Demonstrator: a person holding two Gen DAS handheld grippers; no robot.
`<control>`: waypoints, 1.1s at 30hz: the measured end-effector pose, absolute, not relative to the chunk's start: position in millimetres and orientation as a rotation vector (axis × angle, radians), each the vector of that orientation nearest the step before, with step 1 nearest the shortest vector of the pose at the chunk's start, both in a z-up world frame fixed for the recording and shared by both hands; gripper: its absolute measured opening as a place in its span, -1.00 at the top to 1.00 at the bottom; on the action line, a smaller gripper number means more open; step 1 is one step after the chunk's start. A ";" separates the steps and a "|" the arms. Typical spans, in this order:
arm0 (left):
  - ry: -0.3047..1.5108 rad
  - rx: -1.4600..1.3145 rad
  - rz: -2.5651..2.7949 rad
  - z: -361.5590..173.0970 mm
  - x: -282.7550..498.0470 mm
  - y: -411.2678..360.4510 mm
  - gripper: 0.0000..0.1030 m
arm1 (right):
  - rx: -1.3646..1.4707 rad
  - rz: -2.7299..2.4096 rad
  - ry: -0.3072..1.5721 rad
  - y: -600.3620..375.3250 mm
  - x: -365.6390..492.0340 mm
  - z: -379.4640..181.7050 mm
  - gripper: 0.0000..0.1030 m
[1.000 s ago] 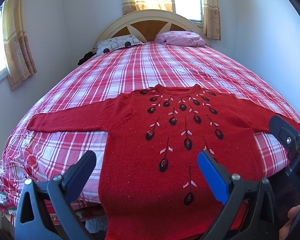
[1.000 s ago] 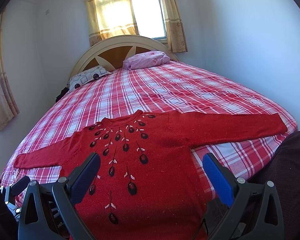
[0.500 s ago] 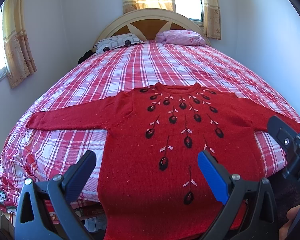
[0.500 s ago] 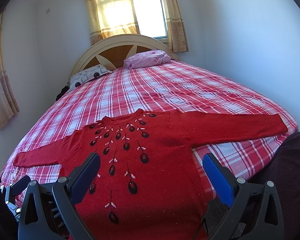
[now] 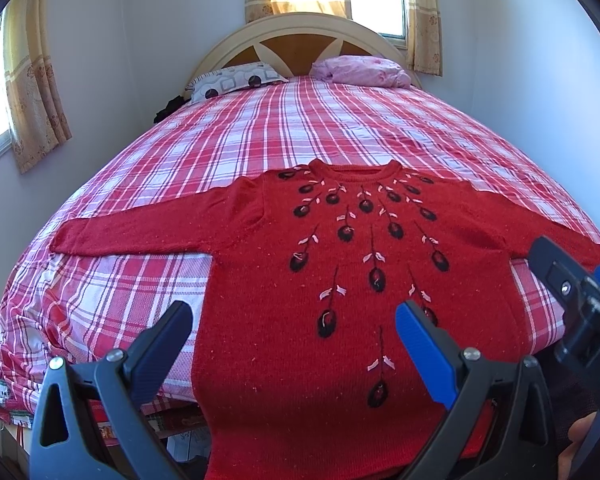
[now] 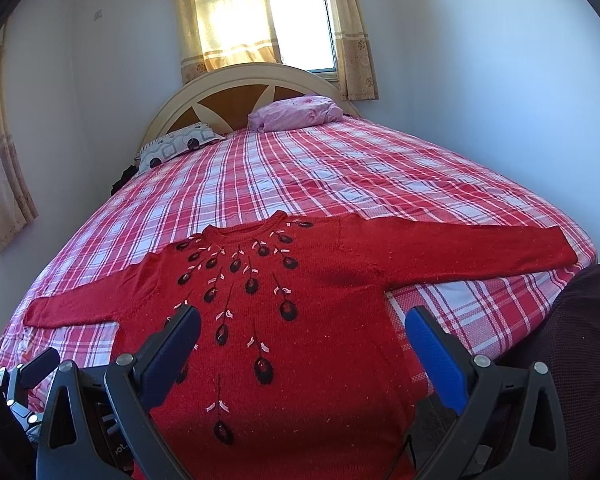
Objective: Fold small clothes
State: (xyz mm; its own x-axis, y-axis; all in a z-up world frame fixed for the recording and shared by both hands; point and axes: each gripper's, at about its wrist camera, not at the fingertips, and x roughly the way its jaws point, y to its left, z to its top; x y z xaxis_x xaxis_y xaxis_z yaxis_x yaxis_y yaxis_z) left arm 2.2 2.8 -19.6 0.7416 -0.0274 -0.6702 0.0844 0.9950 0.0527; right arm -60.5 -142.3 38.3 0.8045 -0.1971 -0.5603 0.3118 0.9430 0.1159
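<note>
A red knit sweater (image 5: 340, 280) with black and pink embroidery lies flat, front up, on the foot of the bed, both sleeves spread sideways; its hem hangs over the bed's near edge. It also shows in the right wrist view (image 6: 300, 320). My left gripper (image 5: 292, 332) is open and empty, held above the sweater's lower left part. My right gripper (image 6: 304, 336) is open and empty above the sweater's lower right part. The right gripper's body (image 5: 572, 292) shows at the right edge of the left wrist view.
The bed has a red and white plaid cover (image 5: 300, 128), a patterned pillow (image 5: 236, 80) and a pink pillow (image 5: 360, 70) by the headboard (image 5: 300, 40). Walls stand close on both sides. A dark maroon object (image 6: 580, 340) sits at the bed's right corner.
Both views have shifted very slightly; the sweater has not moved and both grippers stay open.
</note>
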 end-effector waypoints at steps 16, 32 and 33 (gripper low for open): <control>0.761 0.083 -0.068 -26.7 13.1 4.9 -1.00 | 0.230 -0.273 0.600 -155.2 -53.5 26.6 -0.98; 0.782 0.080 -0.132 -37.4 60.0 4.0 -1.00 | 0.420 -0.792 0.457 -412.9 -73.6 22.5 -0.97; 0.786 0.086 -0.134 -39.3 61.6 2.9 -1.00 | 0.428 -0.833 0.476 -440.3 -76.1 16.9 -0.95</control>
State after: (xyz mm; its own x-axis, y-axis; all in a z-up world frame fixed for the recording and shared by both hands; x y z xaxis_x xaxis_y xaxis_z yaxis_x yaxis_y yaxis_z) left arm 61.6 2.9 -39.3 0.6991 -0.0876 -0.7096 0.1520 0.9880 0.0278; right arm -76.1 -440.3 16.9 0.5805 -0.5954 -0.5554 0.7809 0.6004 0.1726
